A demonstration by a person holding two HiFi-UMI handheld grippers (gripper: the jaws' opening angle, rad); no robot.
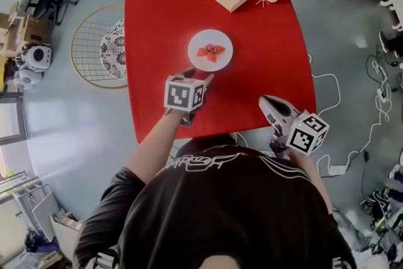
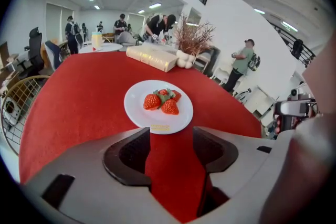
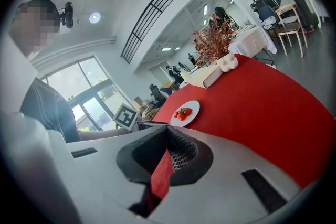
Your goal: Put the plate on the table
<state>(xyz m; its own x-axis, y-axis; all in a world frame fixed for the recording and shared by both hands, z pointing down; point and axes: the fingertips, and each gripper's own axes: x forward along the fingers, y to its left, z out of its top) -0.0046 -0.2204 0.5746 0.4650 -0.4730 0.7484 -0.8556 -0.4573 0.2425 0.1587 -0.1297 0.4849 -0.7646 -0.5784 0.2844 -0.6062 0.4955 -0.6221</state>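
Resting flat on the red worktop (image 1: 271,66), the plate (image 1: 221,40) carries strawberries (image 1: 210,51), as the task wants. Left tongs (image 2: 171,140) stand released just short of its near rim, holding nothing. Right tongs (image 3: 167,140) are clenched empty, parked aside.

Nothing is legible to me; the yellow mark (image 2: 160,127) on the plate (image 2: 134,107), just before my left gripper (image 2: 171,136), blurs.

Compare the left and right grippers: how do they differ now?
The left gripper has jaws apart; the right gripper has them together. The left gripper sits just short of the strawberry plate; the right gripper is by the near edge of the table. Both hold nothing.
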